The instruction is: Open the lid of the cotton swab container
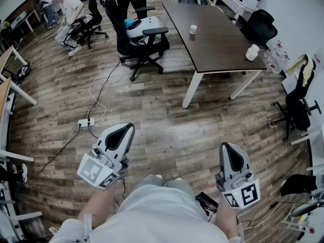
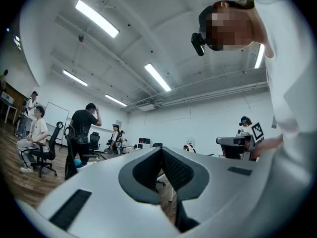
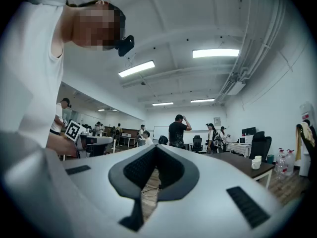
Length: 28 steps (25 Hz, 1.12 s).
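Head view. Left gripper [image 1: 123,130] and right gripper [image 1: 230,150]: held low before the body, over bare wood floor [image 1: 152,110], well apart from each other; jaws together on both, nothing between them. Brown table [image 1: 217,47]: well ahead, judged out of reach. Likely cotton swab container [image 1: 193,29]: small white pot with a dark lid [image 1: 193,26], upright, about midway along the table, nearer its left edge; lid apparently on, too small to confirm. Second white object [image 1: 252,52]: near the table's right front corner; kind not told. Task status, as a judgement: not begun; approach, steadying of the pot and lifting of the lid all left. Writing: none legible; only black-and-white square markers on the gripper cubes. Left gripper view. Jaws closed to a seam, empty; beyond them an open office with ceiling lights, standing and seated people, and the right-hand marker cube [image 2: 257,131] at the right; container not made out. No legible print. Right gripper view. Jaws likewise pressed shut, holding nothing; table at the right with the second white object near its corner; container not picked out; left-hand marker cube [image 3: 73,131] at the left. Bottles [image 3: 283,162] beside the far-right wall, labels too small to read.
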Motion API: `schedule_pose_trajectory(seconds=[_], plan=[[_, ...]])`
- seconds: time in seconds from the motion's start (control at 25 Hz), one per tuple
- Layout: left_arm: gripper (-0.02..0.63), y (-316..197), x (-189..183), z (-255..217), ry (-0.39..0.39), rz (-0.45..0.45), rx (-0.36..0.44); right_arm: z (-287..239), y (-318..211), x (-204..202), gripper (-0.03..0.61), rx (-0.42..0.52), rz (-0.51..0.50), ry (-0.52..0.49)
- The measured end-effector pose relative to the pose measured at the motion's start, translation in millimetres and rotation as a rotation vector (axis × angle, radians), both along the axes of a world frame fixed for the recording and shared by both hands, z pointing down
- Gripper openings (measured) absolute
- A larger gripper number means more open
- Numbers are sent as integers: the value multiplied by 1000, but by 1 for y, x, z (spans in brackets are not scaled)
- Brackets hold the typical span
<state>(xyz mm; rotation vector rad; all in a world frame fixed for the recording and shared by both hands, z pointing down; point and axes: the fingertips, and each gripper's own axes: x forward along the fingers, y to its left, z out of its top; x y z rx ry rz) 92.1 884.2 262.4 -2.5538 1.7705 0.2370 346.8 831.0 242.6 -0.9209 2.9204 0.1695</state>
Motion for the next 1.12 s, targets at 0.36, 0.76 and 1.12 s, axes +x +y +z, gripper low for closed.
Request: schedule_pose_trajectory(seconds=[0.36, 0.76, 1.12], plan=[[12, -4, 4, 2, -11, 18, -5, -3, -3, 4, 18, 8, 11, 3], [12, -11, 2, 2, -12, 31, -9, -3, -8, 4, 18, -18, 17, -57], [12, -25, -2, 10, -12, 7, -35, 9, -31, 8, 18, -55, 24, -82]])
